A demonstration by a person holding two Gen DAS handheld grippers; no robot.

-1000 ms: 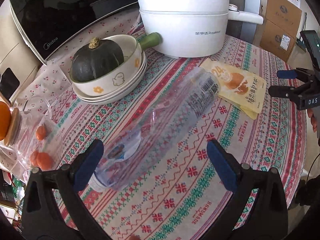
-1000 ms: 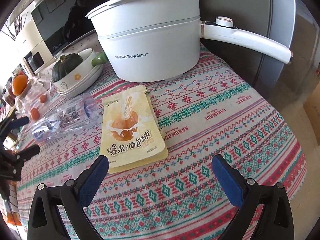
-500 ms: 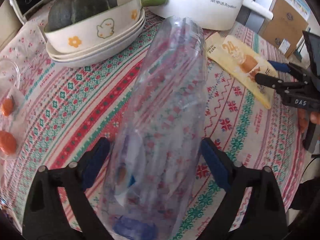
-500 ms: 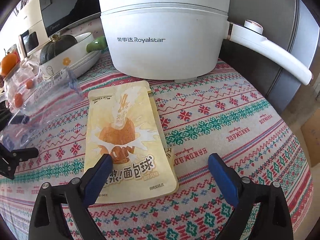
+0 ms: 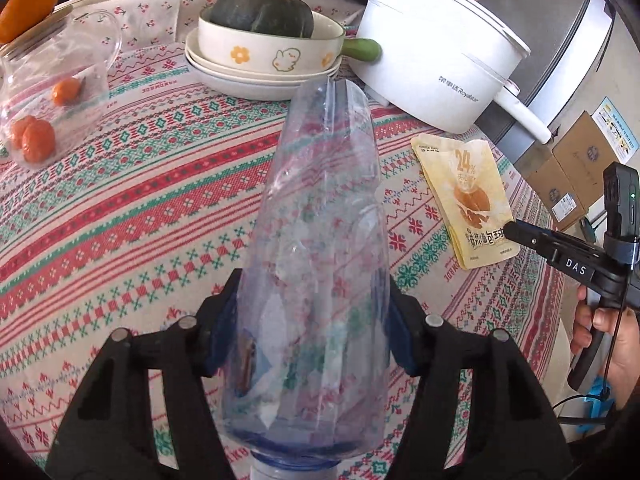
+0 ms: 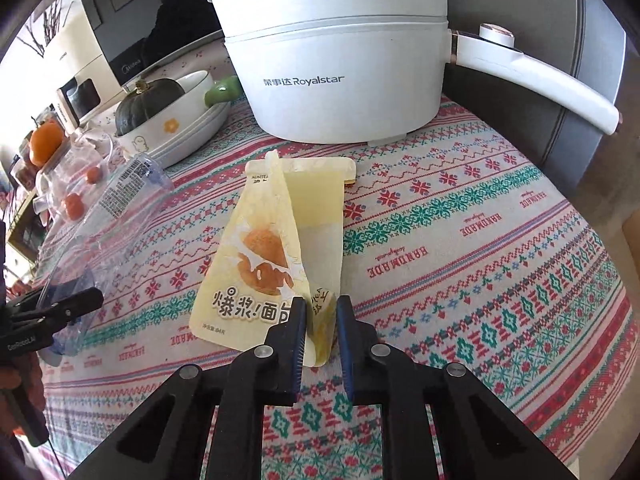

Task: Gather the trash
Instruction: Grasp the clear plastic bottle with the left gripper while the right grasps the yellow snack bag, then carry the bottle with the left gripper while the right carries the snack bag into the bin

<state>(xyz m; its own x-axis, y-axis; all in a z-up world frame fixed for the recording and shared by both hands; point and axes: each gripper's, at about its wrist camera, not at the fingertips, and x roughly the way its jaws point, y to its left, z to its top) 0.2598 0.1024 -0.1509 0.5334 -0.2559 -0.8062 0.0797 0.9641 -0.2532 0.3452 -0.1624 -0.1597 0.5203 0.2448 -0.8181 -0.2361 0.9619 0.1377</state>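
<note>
Left gripper clamping clear bottle (crumpled), right gripper pinching yellow snack packet corner

Bright daylight washes over the worktop, dressed in a red, green and white patterned cloth lettered "HANDMADE". Behind it stands a grey refrigerator, and off to the far side a black-fronted Midea microwave mirrors the room. Down on the pale floor sit stacked cardboard boxes beside the worktop's edge.
</note>
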